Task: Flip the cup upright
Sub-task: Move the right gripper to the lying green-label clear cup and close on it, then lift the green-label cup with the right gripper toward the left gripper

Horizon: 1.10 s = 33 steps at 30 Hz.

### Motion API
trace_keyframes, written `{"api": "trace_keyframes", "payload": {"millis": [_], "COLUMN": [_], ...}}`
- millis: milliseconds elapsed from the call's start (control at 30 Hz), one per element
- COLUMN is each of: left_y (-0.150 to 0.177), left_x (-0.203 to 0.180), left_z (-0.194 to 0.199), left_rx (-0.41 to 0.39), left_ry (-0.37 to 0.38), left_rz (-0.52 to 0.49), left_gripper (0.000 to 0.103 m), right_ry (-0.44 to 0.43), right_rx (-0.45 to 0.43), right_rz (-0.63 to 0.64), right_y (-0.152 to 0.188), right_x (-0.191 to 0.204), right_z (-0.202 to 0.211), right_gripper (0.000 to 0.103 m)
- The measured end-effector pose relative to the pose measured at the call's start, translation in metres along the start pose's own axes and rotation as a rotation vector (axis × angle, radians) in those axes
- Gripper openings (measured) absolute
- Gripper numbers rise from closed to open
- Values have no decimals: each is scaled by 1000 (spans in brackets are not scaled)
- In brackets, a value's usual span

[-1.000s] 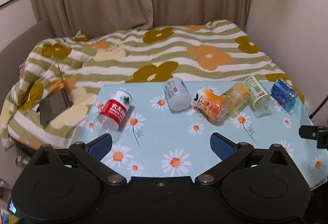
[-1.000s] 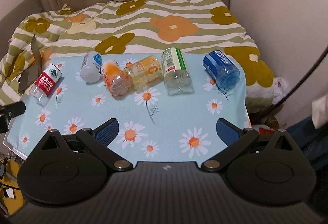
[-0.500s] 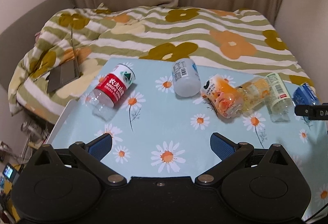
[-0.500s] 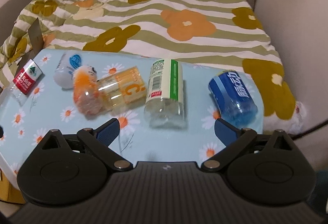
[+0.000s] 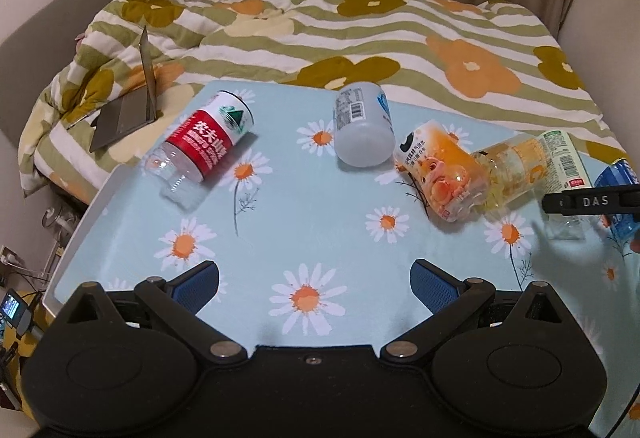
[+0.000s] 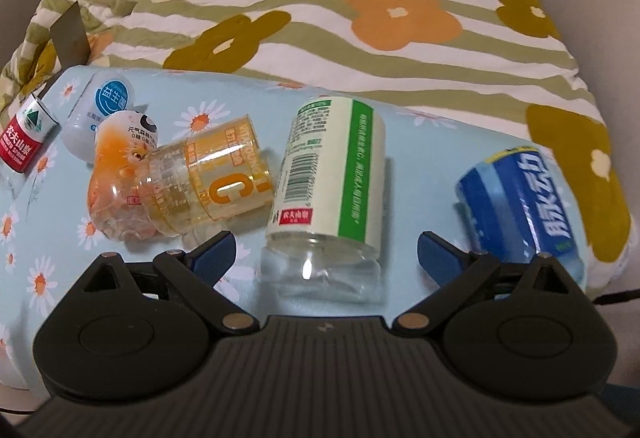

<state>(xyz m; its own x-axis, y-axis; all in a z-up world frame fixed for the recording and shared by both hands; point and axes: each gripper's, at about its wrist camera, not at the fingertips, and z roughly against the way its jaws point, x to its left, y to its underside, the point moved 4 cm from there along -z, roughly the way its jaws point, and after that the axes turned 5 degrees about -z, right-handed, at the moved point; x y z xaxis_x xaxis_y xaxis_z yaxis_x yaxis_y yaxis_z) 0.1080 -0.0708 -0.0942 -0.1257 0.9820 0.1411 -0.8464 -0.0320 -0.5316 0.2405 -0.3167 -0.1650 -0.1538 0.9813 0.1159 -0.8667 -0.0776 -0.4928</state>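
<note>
Several cut-bottle cups lie on their sides on a daisy-print table (image 5: pixel 304 222). From left: a red-label cup (image 5: pixel 204 147), a white cup (image 5: pixel 362 125), an orange cartoon cup (image 5: pixel 440 175), a yellow "C" cup (image 6: pixel 212 185), a green-and-cream label cup (image 6: pixel 332 193) and a blue cup (image 6: pixel 520 205). My right gripper (image 6: pixel 322 252) is open, its blue pads on either side of the green-label cup's clear base, not touching it. My left gripper (image 5: pixel 314 284) is open above bare tablecloth, well short of the cups.
A bed with a striped flower quilt (image 5: pixel 360 33) lies behind the table. A part-open laptop (image 5: pixel 128 105) rests on the quilt at left. The table's left edge (image 5: pixel 80 222) drops to floor clutter. Walls close in at right.
Both grippers have moved forward and lower toward the table. The right one now straddles the green-label cup's base. No cup has moved.
</note>
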Motion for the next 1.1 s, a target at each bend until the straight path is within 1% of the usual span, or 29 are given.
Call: {"api": "trace_keyframes", "payload": {"millis": [233,300,333,367,433,667,933,1100], "left_y": [-5,-6,-6,-6,-6,-5,-7,-9], "left_x": [-10,-11,-11,-11,-11,-9,-5,9], "left_z": [-8,-8,-7,-6,-5,-3,6,13], "left_rx": [8,7,4,0,-3,-2,-27,-52], "left_ry": [0,-1,-2,-2,-1,30,92,132], "left_rz": [1,-3,-7,-10,-13,-35,-77,-105], "left_gripper": [103,103,103,103,103,103,103,103], "right_ry": [-13,-16,-21,-30,-35,-12,32,44], "right_rx": [-7,-2,6,10,6,-12,-59,-89], "right_rz": [4,4,0,-8,-23,-70,-117,-155], "right_y": [-9,-8,-8,-7,-6,0,15,29], "right_x": [-1,-2,-3,-3,-5,-11,-9,7], "right_z": [-15,-19,-21,-21,-21,-8,33,66], "right_gripper": [103,94,83,82,81,80,80,79]}}
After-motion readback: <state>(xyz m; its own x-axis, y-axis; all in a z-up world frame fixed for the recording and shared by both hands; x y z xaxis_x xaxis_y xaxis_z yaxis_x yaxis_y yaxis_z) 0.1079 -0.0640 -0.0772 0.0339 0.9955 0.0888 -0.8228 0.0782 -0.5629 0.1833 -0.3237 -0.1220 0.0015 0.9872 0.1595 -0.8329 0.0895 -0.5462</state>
